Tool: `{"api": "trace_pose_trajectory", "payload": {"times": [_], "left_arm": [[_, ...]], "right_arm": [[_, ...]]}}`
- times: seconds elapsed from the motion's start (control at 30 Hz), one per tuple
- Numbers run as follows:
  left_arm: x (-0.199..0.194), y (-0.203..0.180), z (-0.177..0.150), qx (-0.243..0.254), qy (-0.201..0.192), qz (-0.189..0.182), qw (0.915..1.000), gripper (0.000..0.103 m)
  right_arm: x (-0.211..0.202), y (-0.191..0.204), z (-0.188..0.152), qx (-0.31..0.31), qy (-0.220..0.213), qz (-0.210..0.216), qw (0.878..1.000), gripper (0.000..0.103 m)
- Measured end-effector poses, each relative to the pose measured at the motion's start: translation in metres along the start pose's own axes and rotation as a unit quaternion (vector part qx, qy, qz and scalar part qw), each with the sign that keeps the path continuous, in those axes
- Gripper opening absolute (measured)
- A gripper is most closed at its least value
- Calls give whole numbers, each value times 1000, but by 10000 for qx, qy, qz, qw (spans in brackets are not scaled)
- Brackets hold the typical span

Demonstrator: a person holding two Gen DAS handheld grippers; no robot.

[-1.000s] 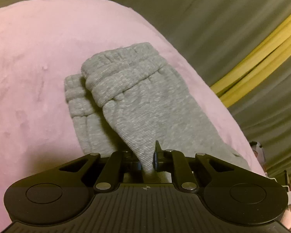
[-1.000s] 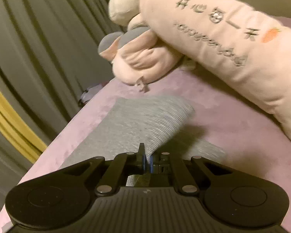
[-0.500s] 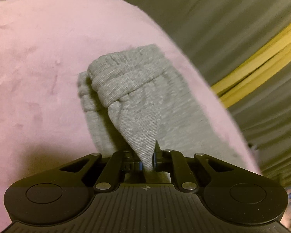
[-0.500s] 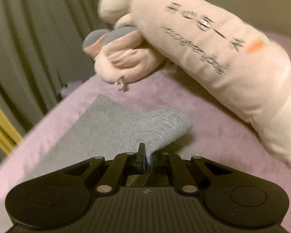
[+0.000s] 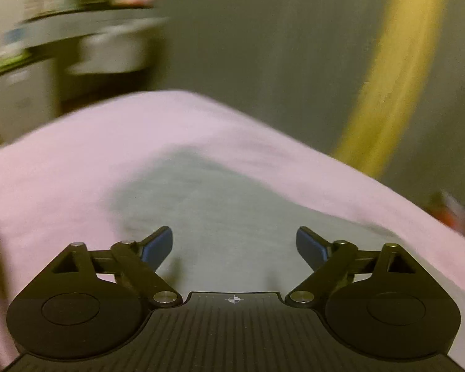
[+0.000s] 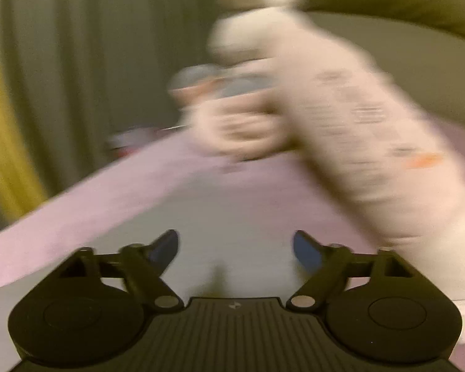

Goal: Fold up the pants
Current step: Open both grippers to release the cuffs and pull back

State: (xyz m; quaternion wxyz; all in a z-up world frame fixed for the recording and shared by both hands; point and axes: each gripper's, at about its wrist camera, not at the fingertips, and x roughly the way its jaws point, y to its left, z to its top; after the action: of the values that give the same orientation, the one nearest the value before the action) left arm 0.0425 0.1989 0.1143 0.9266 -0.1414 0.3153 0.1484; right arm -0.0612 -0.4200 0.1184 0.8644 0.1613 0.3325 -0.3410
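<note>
Left gripper [image 5: 234, 245]: angled down over the bed; jaws spread wide and opening, nothing clamped between the blue pads [image 5: 158, 245].
Right gripper [image 6: 235, 248]: also tilted down; jaws wide and opening, no cloth pinched between them.
Pants [image 5: 207, 217]: grey, lying flat on the bedcover in the lower middle of the left wrist view, beyond and below the open fingers; the same grey cloth [image 6: 232, 217] fills the lower centre of the right wrist view. Folds too blurred to read.
Bedcover [image 5: 62, 161]: pink, under the pants, running across both views.
Plush toy [image 6: 341, 117]: long, cream, with dark lettering, in the upper right of the right wrist view, lying on the bed beyond the pants.
Curtain [image 5: 279, 46]: grey-green with a yellow stripe [image 5: 396, 77], behind the bed.
Furniture [image 5: 46, 46]: pale, blurred shelves at upper left of the left wrist view.
</note>
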Motion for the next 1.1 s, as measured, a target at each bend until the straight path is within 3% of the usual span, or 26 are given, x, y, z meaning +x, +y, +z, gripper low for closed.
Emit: {"api": "trace_pose_trajectory", "payload": {"times": [0.07,0.13,0.2,0.23,0.3,0.33,0.43,0.5,0.6,0.7,0.73,0.8,0.83,0.9,0.97,1.0,1.07,1.1], "left_arm": [[9,-48,-14,591,215,-557,9965,91],[22,-95,-30,1202,379,-782,9889,90],[31,-134,-46,1725,469,-896,9798,88],[36,-153,-52,1991,457,-966,9741,88],[45,-178,-58,2261,277,-972,9688,88],[51,-188,-59,2321,217,-974,9676,88],[74,-214,-66,2442,558,-1176,9609,90],[95,-231,-75,2610,763,-928,9579,87],[114,-250,-76,2752,348,-629,9587,96],[131,-267,-65,2719,344,-363,9610,100],[134,-267,-59,2560,324,-264,9658,99],[132,-267,-50,2399,376,-93,9700,81],[126,-268,-48,2380,424,-130,9703,75],[108,-266,-53,2311,402,-559,9705,77],[83,-259,-67,2223,397,-1055,9684,90],[75,-257,-77,2250,464,-1174,9662,91],[79,-257,-96,2467,870,-1237,9572,91],[85,-260,-105,2611,873,-1110,9549,95]], "right_arm": [[8,34,-7,-250,274,617,9974,87],[23,71,-23,-547,475,853,9937,95],[46,92,-41,-731,730,703,9922,97],[64,103,-49,-959,1172,442,9875,97],[87,110,-59,-1271,1735,-95,9766,99],[91,105,-59,-1125,1798,-107,9772,99],[92,86,-54,-557,1666,106,9844,99],[98,89,-56,-491,1554,80,9866,99],[107,97,-59,-756,1384,-83,9875,99],[104,94,-61,-654,1249,-27,9900,99],[104,93,-61,-606,1215,-7,9907,99],[103,94,-61,-603,1182,-9,9912,99],[103,95,-61,-606,1174,-8,9912,99],[102,93,-61,-573,1167,15,9915,99],[101,93,-61,-531,1156,33,9919,99],[101,93,-61,-540,1152,26,9919,99],[102,95,-62,-572,1138,-2,9918,99],[102,95,-62,-585,1130,-13,9919,99]]}}
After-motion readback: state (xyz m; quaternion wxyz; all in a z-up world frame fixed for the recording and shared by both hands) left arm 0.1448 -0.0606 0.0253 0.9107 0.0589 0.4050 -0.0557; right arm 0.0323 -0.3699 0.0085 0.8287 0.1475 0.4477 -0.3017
